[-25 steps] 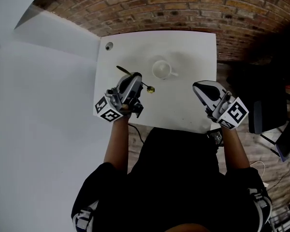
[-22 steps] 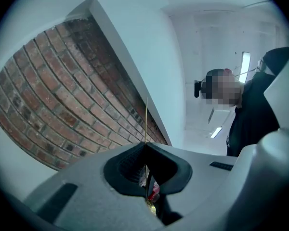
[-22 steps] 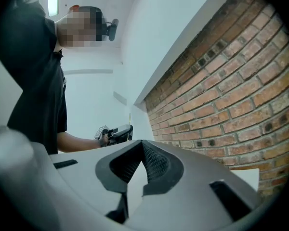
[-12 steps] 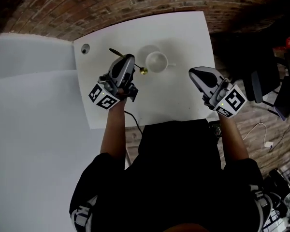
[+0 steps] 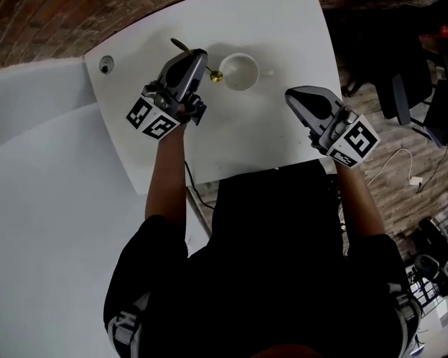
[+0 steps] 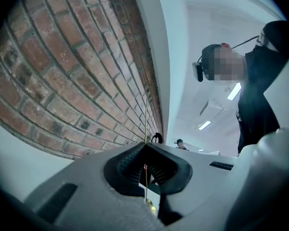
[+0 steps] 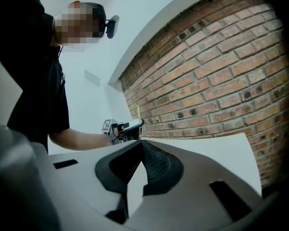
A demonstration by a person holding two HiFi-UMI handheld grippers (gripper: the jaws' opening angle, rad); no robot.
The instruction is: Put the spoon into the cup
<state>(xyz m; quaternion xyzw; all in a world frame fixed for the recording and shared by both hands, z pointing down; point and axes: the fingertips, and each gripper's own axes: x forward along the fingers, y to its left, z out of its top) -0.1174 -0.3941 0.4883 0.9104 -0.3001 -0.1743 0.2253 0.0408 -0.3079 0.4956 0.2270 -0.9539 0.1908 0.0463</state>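
Since a second ago, the left gripper has carried the spoon closer to the cup; its small gold bowl now sits just beside the white cup's rim. It is a slim gold spoon, its thin handle pinched edge-on between the closed jaws, with the handle's end poking out behind the tip. The left forearm reaches forward over the white table. The right gripper hovers near the table's right edge, jaws together and empty.
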